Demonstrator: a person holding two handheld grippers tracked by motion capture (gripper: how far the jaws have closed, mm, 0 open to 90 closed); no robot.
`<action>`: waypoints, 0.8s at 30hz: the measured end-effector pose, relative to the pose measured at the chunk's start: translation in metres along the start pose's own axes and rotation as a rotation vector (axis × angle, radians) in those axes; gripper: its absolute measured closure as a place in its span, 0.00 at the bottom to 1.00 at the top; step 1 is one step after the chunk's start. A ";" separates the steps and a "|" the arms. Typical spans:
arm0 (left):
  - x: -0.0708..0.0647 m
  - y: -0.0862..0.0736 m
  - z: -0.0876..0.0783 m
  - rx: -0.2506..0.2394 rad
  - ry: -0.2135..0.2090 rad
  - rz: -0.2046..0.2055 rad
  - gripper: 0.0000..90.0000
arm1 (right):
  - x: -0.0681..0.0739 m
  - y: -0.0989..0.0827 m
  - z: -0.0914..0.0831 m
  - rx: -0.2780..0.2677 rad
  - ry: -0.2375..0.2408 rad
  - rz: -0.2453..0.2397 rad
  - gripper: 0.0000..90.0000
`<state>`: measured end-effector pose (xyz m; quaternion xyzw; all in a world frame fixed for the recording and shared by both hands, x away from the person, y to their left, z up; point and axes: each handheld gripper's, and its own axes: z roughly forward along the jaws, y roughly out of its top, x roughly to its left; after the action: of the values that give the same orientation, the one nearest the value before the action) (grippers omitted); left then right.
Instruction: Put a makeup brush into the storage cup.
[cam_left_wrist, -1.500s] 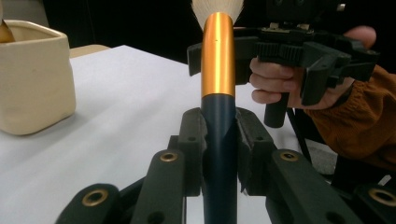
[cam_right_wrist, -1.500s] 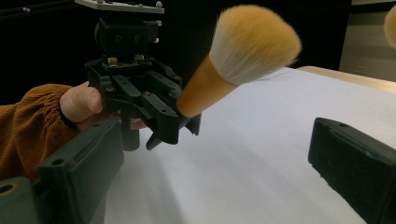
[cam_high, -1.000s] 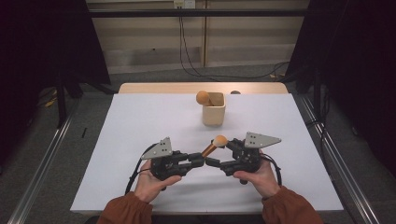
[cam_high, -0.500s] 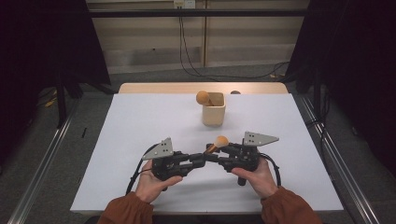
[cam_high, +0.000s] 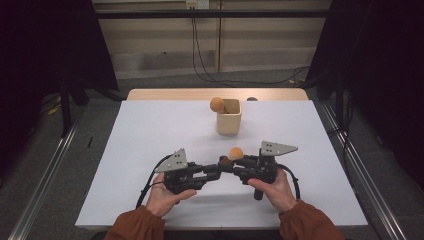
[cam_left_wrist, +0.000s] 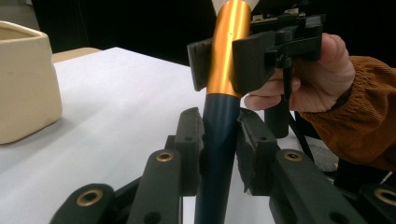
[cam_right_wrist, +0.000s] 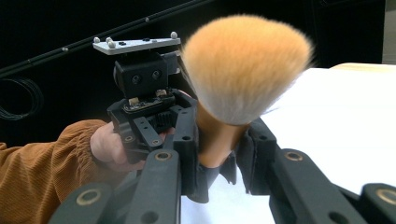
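Two grippers meet low over the near part of the white table (cam_high: 125, 150), and no readable writing shows anywhere. Left gripper (cam_high: 214, 171) is clamped on the dark lower handle of a makeup brush (cam_high: 234, 154); right gripper (cam_high: 231, 169) squeezes its gold collar. Since a second ago the brush has sunk lower. Farther back, a cream cup (cam_high: 229, 117) holds another brush (cam_high: 217, 104)

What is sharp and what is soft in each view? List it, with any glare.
High view: evenly lit white table, dark surroundings, all fairly sharp. Left gripper view: the gold-and-navy brush handle carries a bright glare streak; the cream ceramic cup is slightly soft. Right gripper view: the fluffy orange brush head is close and blurred at its edges; the background is near black.
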<state>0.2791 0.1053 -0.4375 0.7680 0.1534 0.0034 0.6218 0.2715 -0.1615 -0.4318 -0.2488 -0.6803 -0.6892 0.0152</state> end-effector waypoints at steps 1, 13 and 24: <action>0.000 0.000 0.000 0.002 0.001 0.000 0.79 | 0.000 0.000 0.000 0.002 -0.001 -0.002 0.79; 0.000 -0.001 -0.002 0.018 0.040 -0.019 0.65 | 0.000 0.004 -0.005 0.004 -0.030 -0.019 0.80; 0.002 -0.006 -0.011 0.036 0.136 -0.044 0.35 | -0.001 0.007 -0.011 0.024 -0.068 -0.036 0.80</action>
<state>0.2773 0.1177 -0.4410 0.7736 0.2121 0.0394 0.5958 0.2712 -0.1730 -0.4254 -0.2595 -0.6930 -0.6724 -0.0176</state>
